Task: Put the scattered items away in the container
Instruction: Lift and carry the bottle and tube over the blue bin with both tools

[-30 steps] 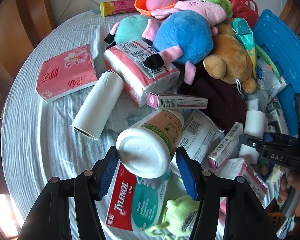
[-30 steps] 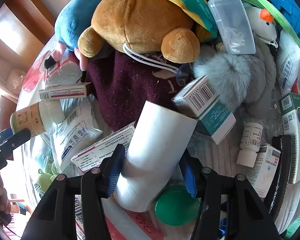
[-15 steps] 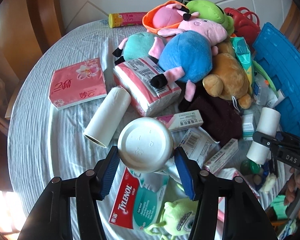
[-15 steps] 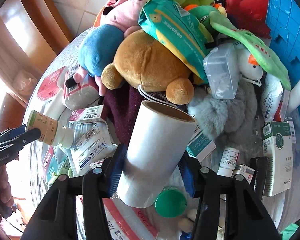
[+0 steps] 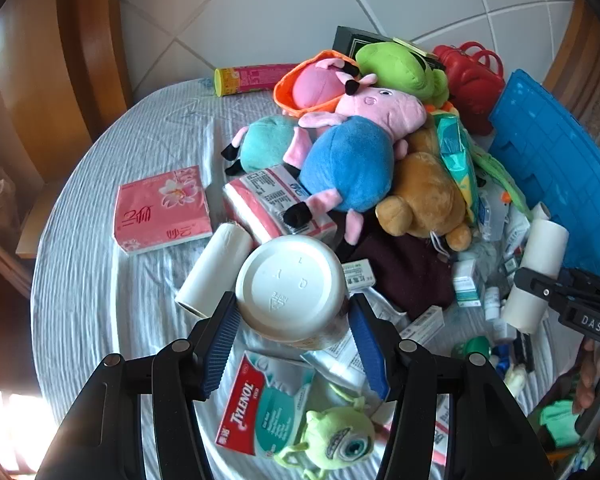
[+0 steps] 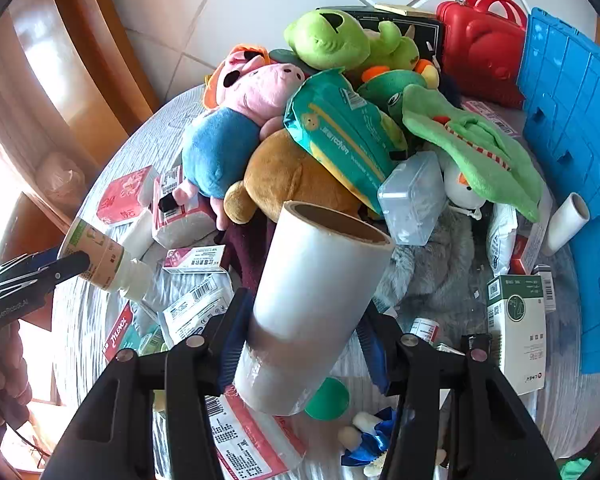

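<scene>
Fingers (image 5: 220, 344) astride bottle (image 5: 290, 286), roll (image 6: 312, 304).

Landmark: bear toy (image 5: 424, 196), mid-table (image 5: 100, 280). Pig toy (image 5: 352, 168) lies left of it, resting on a tissue pack (image 5: 276, 208). Tissue box (image 5: 160, 210) farther left. Crate (image 5: 556, 168) stands right of it. Wipes pack (image 6: 340, 136) lies on it. Tube (image 5: 252, 79) lies behind, at far edge.

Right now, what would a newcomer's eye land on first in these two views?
The two loads up front: the left gripper holds a white bottle bottom-first at its lens, and the right gripper holds a white roll tilted toward the pile. Behind them, plush toys heap mid-table, topped by a blue-bodied pig, with the blue crate at the right edge.
</scene>
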A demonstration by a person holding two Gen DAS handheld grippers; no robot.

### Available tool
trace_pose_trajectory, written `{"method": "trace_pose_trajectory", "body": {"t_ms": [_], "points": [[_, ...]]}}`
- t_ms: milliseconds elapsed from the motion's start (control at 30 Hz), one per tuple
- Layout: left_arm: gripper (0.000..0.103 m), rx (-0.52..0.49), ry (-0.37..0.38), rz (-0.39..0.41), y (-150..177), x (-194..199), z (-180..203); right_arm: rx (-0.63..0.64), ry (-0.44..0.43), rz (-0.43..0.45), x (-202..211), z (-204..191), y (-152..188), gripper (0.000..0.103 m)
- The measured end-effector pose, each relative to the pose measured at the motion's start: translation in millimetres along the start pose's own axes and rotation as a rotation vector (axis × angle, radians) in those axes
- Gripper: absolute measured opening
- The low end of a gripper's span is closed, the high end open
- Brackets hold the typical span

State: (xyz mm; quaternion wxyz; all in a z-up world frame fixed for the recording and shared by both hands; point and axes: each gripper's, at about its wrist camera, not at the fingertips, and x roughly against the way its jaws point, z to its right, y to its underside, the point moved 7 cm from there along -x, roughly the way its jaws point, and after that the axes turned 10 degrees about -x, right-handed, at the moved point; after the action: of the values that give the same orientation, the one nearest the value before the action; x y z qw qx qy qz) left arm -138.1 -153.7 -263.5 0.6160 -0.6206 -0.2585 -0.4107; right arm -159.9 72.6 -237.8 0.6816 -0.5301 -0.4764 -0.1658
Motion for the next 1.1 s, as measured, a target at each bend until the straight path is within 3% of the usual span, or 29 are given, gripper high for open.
{"method": "trace_pose_trajectory", "body": {"t_ms": [567, 1100], "points": [[0.054, -0.028, -0.006, 0.133, -60.3, 64.5, 25.8, 0.031, -0.052, 0.119, 72.5, 2.9, -40.4, 0.050], [0.054, -0.068, -0.016, 0.203, -129.3, 90.4, 130.7, 0.098, -0.139, 0.187, 127.8, 60.8, -88.4, 0.050]]}}
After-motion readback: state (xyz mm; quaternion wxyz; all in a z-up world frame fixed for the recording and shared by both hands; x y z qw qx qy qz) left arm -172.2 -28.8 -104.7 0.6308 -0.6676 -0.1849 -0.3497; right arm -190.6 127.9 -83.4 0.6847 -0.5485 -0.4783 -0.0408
